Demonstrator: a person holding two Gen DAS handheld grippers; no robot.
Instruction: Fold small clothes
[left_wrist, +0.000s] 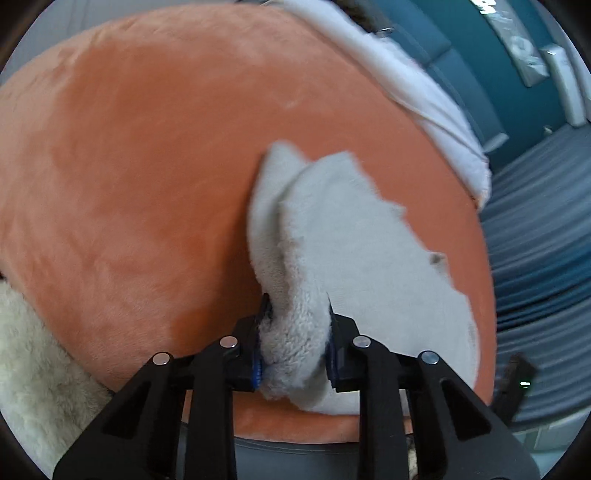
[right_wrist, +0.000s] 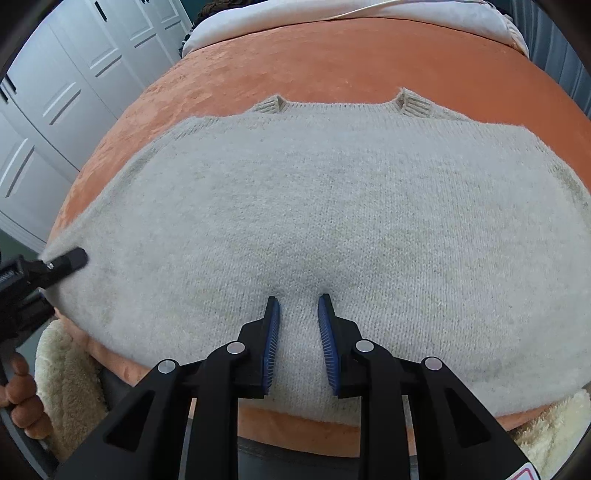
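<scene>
Fleece throw (right_wrist: 62, 373): a cream fluffy piece is hanging off the near left edge of the cushion, beside the bare fingers of the person's left hand (right_wrist: 22, 391).
Left gripper (left_wrist: 295, 332): its jaws are closing on a bunched edge of the sweater, the thick knit filling the gap between the blue pads; in the right wrist view one black finger is lying on the sweater's left corner.
Sweater (right_wrist: 332, 229): a pale grey knit garment is lying spread flat across the cushion, ribbed collar ends at the far side, near hem reaching close to the cushion's front edge; the left corner is lifting and folding over in the left wrist view.
Cushion (left_wrist: 129, 166): a large orange plush surface is carrying the sweater, bare on the left.
Right gripper (right_wrist: 298, 332): its jaws are standing partly apart, tips pressing down on the sweater near the middle of the near hem, a strip of knit sitting between the pads without being pinched.
White cloth (left_wrist: 424, 103): it is lying along the far edge of the cushion, well apart from the sweater.
</scene>
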